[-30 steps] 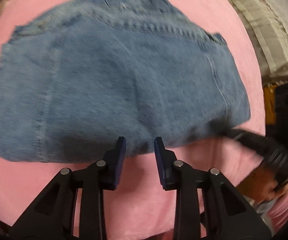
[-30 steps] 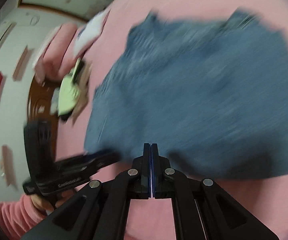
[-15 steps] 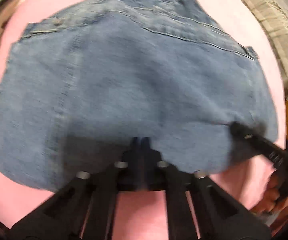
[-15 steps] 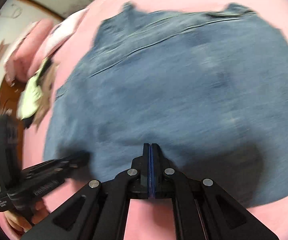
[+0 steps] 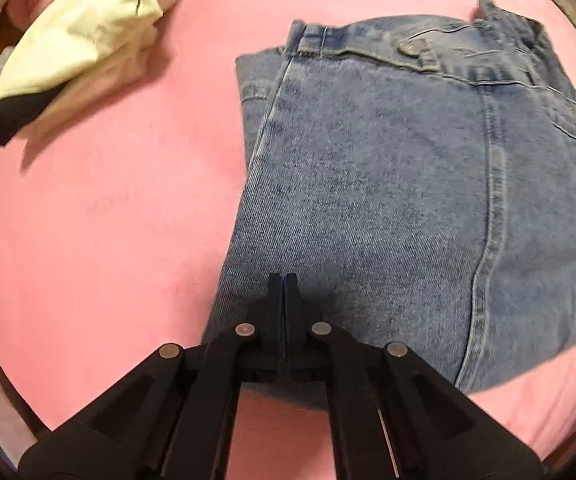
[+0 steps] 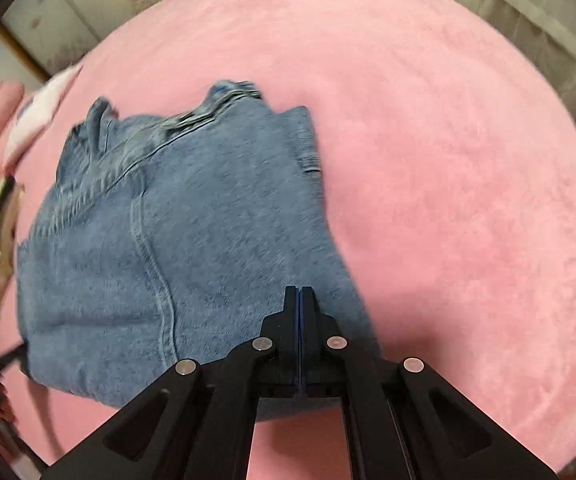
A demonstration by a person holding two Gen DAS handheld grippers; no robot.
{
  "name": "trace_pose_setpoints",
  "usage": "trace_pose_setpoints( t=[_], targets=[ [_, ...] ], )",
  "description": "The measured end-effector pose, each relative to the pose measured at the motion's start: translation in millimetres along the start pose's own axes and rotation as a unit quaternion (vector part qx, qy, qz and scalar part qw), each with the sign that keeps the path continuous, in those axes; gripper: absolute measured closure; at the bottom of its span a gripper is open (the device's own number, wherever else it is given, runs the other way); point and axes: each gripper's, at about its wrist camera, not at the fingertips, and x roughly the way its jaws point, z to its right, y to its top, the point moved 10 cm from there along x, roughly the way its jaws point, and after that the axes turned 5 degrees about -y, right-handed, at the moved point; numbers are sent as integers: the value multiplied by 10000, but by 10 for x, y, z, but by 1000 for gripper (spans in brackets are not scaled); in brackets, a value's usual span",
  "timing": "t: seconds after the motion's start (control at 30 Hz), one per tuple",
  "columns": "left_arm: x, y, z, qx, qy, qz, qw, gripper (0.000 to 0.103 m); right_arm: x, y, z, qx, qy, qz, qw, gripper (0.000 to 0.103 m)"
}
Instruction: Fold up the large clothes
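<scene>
Jaws of both grippers are pressing fully together, tips lying over the near hem of the denim; whether any cloth is pinched between them cannot be told.

Left wrist view: the left gripper [image 5: 284, 280] is sitting at the near left corner of the folded jeans [image 5: 388, 200], which are lying on the pink blanket [image 5: 100, 216] as a compact, roughly rectangular, layered stack. A waistband with a metal button [image 5: 409, 46] is showing along the far edge, a stitched side seam is running down the right part, and a lower layer is peeking out at the far left edge. Beyond the jeans' left side, near the blanket's far left corner, a pale green and dark garment [image 5: 76, 44] is lying crumpled, well apart from the denim.

Right wrist view: the right gripper [image 6: 299, 292] is resting at the near right corner of the jeans [image 6: 192, 240]. This view alone is showing the bare pink blanket [image 6: 468, 184] stretching off to the right.

Compared with half a second ago, the denim is looking much narrower, its wide spread now doubled over into this smaller stack.
</scene>
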Motion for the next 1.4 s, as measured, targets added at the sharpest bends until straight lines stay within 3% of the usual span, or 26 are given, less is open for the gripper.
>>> trace_pose_setpoints(
  t=[0.07, 0.17, 0.23, 0.33, 0.4, 0.47, 0.53, 0.73, 0.83, 0.9, 1.1, 1.23, 1.3, 1.4],
  targets=[
    [-118, 4, 96, 72, -227, 83, 9997, 102, -140, -69, -255, -302, 323, 27, 9990, 103],
    [-344, -103, 514, 286, -1178, 135, 9925, 102, -314, -258, -792, -557, 1092, -65, 9924, 103],
    [-438, -225, 905, 553, -1871, -17, 9808, 102, -322, -407, -1226, -672, 1578, -230, 9849, 103],
    [-433, -352, 1377, 851, -2449, -235, 9655, 102, -318, -697, -1690, -814, 2124, -503, 9725, 103],
    [-309, -370, 1604, 876, -2642, -450, 9594, 102, -210, -838, -1912, -709, 2339, -749, 9668, 103],
    [-201, -329, 1731, 880, -2635, -515, 9592, 102, -95, -943, -2057, -604, 2439, -959, 9631, 103],
    [-110, -193, 1837, 778, -2698, -490, 9585, 102, -30, -939, -2143, -682, 2429, -851, 9639, 103],
    [37, 422, 1989, 62, -2834, -259, 9586, 102, 351, -481, -2380, -314, 2787, -813, 9564, 103],
    [72, 772, 1881, -187, -2569, 53, 9663, 102, 565, -97, -2570, -445, 2563, -561, 9639, 103],
    [187, 1017, 1968, -285, -2387, 37, 9707, 102, 665, 80, -2627, -472, 2478, -532, 9662, 103],
    [235, 1248, 1966, -144, -2144, 234, 9764, 102, 772, 427, -2558, -684, 2354, -291, 9691, 103],
    [149, 1318, 1684, -503, -1917, 551, 9786, 102, 846, 583, -2580, -673, 2448, -216, 9670, 103],
    [103, 1323, 1525, -662, -2074, 559, 9744, 102, 868, 623, -2563, -586, 2367, -118, 9698, 103],
    [47, 1366, 1191, -573, -1735, 747, 9803, 102, 868, 715, -2124, -189, 2098, 53, 9775, 103]
  ],
)
